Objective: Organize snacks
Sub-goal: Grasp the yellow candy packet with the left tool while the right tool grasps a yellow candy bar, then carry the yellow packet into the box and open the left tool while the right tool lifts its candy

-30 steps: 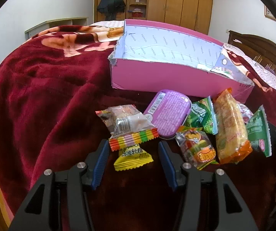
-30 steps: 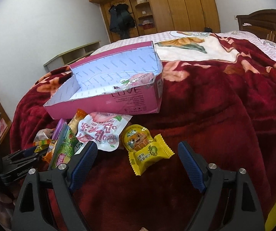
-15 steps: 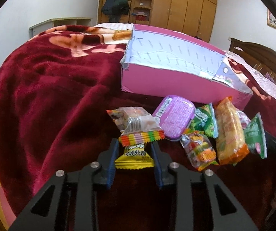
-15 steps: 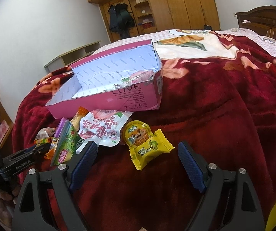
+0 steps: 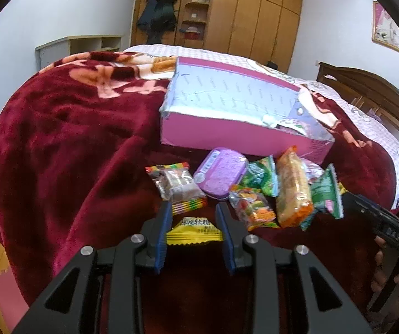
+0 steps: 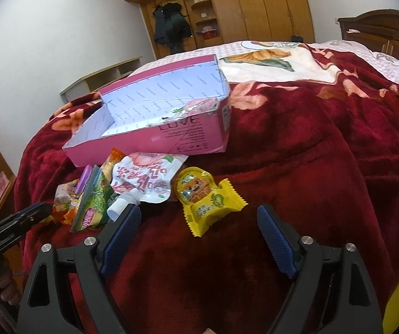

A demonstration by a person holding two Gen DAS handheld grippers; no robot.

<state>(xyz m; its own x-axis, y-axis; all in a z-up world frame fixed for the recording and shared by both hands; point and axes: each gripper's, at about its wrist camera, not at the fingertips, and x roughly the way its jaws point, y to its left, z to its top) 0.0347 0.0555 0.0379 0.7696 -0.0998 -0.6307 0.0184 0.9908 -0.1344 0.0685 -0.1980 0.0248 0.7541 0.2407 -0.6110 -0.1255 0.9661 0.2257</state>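
An open pink box with a pale lining lies on the bed, one packet inside at its right end. Just in front of it sit a purple tin, green packets, an orange packet and a clear-wrapped cake. Nearest, farthest from the box, a yellow candy is pinched between blue fingers.

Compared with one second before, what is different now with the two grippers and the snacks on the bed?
The left gripper closed on the yellow candy and lifted it toward the pink box. The right gripper stayed open and still behind the yellow snack pack. The other snacks did not move.
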